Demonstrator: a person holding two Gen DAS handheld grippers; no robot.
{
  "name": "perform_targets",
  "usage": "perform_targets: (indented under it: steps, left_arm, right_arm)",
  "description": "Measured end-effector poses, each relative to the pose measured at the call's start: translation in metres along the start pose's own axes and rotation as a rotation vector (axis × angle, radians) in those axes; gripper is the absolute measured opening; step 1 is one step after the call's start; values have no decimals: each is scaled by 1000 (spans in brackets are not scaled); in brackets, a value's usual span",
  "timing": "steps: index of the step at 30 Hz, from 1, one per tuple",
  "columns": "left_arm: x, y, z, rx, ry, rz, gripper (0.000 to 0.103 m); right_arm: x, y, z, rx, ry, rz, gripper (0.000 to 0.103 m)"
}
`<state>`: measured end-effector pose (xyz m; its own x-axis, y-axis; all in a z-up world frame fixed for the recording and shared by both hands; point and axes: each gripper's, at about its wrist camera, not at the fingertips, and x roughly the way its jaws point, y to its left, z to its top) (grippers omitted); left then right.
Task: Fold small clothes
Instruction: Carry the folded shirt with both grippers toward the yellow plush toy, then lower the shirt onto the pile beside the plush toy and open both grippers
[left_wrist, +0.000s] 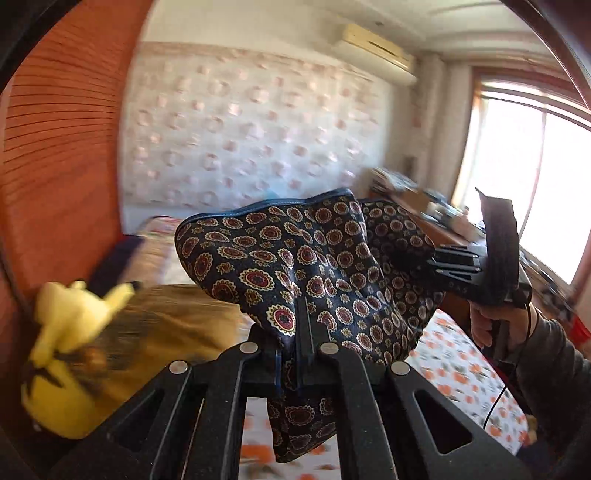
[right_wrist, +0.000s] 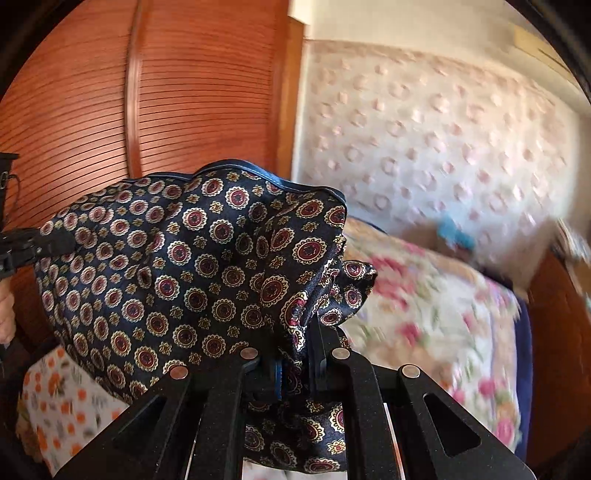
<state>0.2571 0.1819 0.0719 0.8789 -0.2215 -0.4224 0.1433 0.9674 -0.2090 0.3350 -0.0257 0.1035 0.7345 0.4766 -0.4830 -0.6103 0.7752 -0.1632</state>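
Garment: a small dark navy cloth with red and gold round medallions and a blue stitched hem, held in the air above the bed, stretched between the two grippers and sagging in folds.
Left gripper: its fingers are pressed together on one bunched corner of the cloth; a tail of fabric hangs below the jaws toward the bed.
Right gripper: its fingers pinch the opposite corner, with gathered cloth standing up above them and a flap hanging below them.
Right gripper from the left wrist view: it sits at the right end of the cloth, and a hand in a dark sleeve grips its handle.
Left gripper from the right wrist view: only part of it shows at the left end of the cloth, at the picture's edge.
Bed: under the cloth, covered by a white sheet with orange flowers.
Plush toy: yellow, on the bed to the left of the cloth, blurred.
Wardrobe: red-brown slatted door behind the cloth.
Wall: pale patterned wallpaper beyond the bed.
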Motion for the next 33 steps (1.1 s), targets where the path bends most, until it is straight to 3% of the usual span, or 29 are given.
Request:
perform_targets:
  steps: [8,13,17,22,26,29,33]
  left_arm:
    - [9,84,-32,-133,16,135,5]
    - [31,116,-71,-207,80,174,5]
    - [38,121,-87,-206,96,202,5]
    - [41,124,-94,-232,81,232,5]
    - [39,117,-96,-227,80,257,7]
    - [32,107,-94,-195,76,302,21]
    - [19,94,-89,-137,56,342,24]
  right_arm:
    - [106,55,62,-134,25,71,9]
    - [185,69,64,-158,87,55,10]
    - [220,75,57,-106,112,45,11]
    - [225,72,54,-65,61,-5,35]
    - [210,91,45,-52,8,-19,53]
    - [198,98,37,-24,6,20,53]
    - [157,90,15,25,2,51,54]
